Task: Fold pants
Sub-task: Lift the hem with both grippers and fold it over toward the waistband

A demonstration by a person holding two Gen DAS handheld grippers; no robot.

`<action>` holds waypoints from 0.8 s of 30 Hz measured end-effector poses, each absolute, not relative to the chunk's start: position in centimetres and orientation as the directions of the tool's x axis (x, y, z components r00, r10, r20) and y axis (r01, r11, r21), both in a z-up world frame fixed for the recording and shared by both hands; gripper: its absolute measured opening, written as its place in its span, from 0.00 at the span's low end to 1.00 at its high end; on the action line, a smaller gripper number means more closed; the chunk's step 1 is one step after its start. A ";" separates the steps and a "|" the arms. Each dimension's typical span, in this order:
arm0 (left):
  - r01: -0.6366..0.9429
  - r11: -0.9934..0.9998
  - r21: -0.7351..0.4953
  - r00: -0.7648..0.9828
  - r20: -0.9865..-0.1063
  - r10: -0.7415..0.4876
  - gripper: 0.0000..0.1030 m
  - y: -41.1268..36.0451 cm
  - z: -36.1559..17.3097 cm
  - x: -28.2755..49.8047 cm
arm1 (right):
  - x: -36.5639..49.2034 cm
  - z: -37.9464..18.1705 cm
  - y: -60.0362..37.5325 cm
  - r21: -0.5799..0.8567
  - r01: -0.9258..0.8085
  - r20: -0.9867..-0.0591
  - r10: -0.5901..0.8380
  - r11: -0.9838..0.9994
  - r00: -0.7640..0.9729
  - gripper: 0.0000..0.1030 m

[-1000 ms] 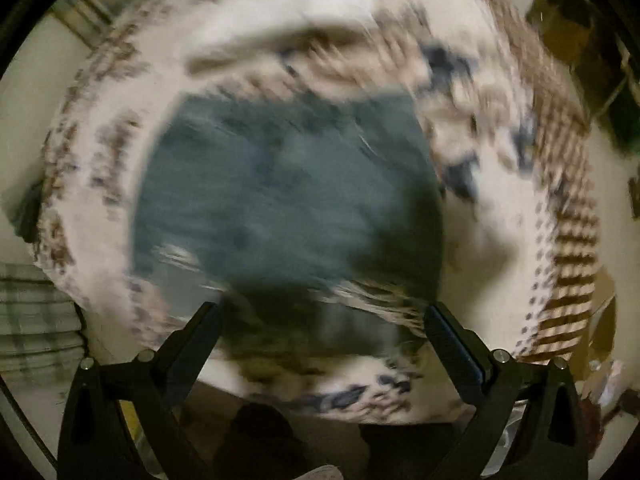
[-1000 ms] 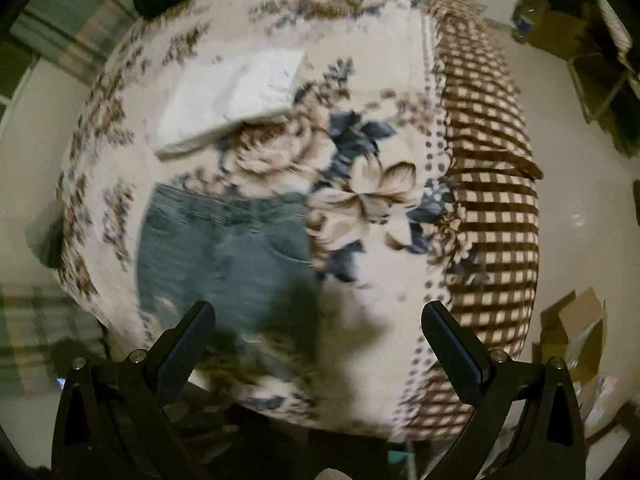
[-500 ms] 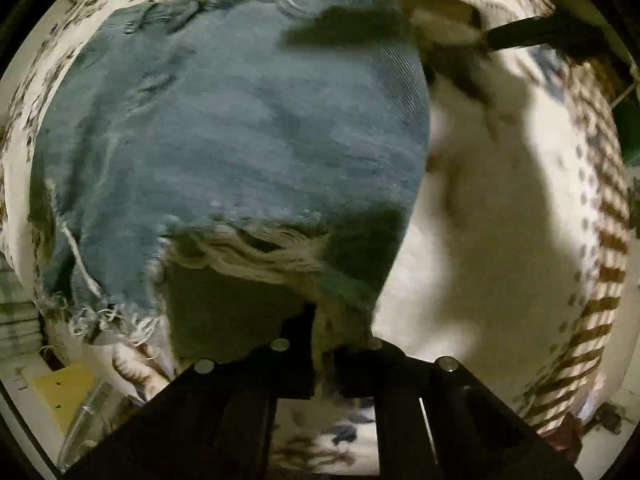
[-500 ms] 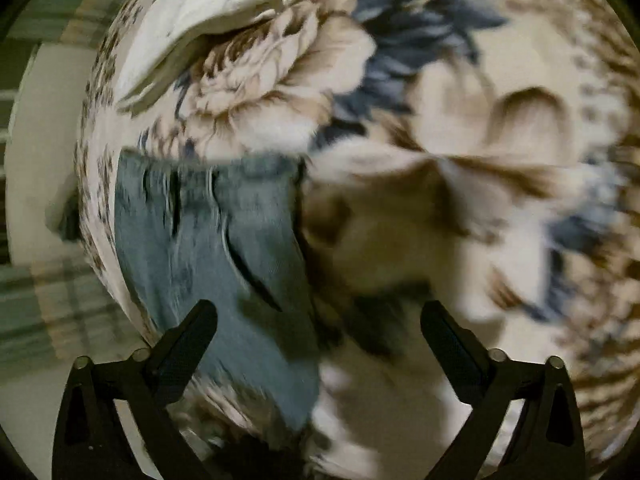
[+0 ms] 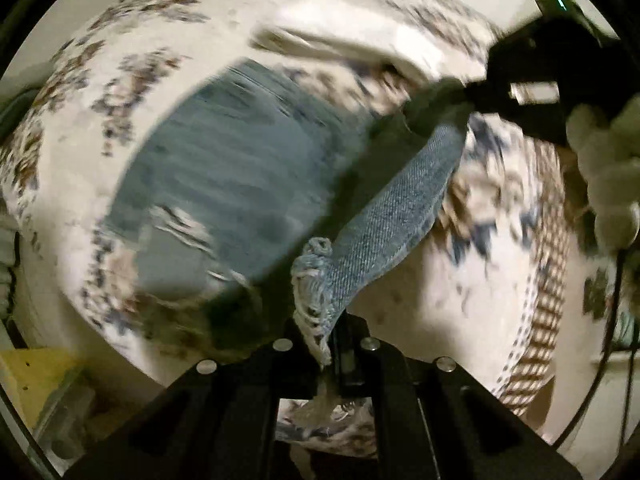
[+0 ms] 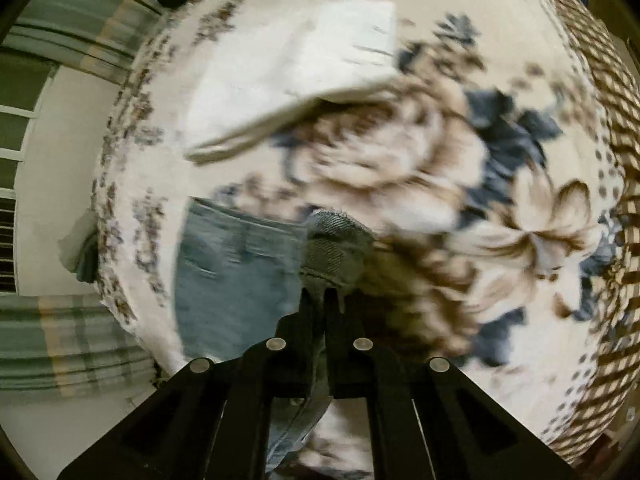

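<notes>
1. The pants point(image 5: 224, 184), faded blue denim with frayed hems, lie on a bed covered by a floral blanket point(image 5: 408, 304) in cream, brown and navy; they sit toward the bed's left side and near edge.
2. The left tongs point(image 5: 324, 340) are pinched shut on a frayed hem corner of the pants, white threads hanging between the two fingers.
3. From that grip a strip of denim rises taut and diagonal, off the blanket, up to the right tongs point(image 5: 436, 108), which clamp its far end in the left wrist view.
4. In the right wrist view the right tongs point(image 6: 320, 300) are closed narrow on a bunched fold of denim, with more cloth trailing down between the finger arms.
5. The rest of the pants point(image 6: 236, 276) stays flat on the blanket, to the left of the lifted strip.
6. A folded white cloth point(image 6: 288, 80) rests on the bed beyond the pants, apart from them, toward the far edge.
7. A brown checked border point(image 6: 608, 92) runs along the blanket's right edge.
8. Much of both views is motion-blurred.
</notes>
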State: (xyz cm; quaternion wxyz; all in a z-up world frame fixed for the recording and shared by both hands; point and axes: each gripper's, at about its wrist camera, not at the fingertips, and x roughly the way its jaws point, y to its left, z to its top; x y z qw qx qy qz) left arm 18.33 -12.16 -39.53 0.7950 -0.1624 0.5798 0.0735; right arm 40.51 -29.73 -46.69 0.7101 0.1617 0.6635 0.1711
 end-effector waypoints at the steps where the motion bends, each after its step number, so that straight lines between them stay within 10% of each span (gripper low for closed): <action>1: -0.318 0.931 -0.180 0.328 -0.942 -0.070 0.03 -12.9 -40.8 19.2 | 40.7 -45.5 -27.7 0.452 -0.043 -0.888 0.454 0.891 0.070 0.05; 20: -0.620 0.769 -0.155 0.249 -0.969 0.006 0.07 6.7 -53.5 20.3 | 43.4 -54.6 1.2 0.213 -0.347 -0.976 0.213 0.913 -0.039 0.06; 24: -0.710 0.677 -0.193 0.244 -0.970 -0.020 0.18 7.5 -54.3 18.7 | 43.1 -54.5 2.0 0.298 -0.400 -0.955 0.265 0.867 -0.135 0.32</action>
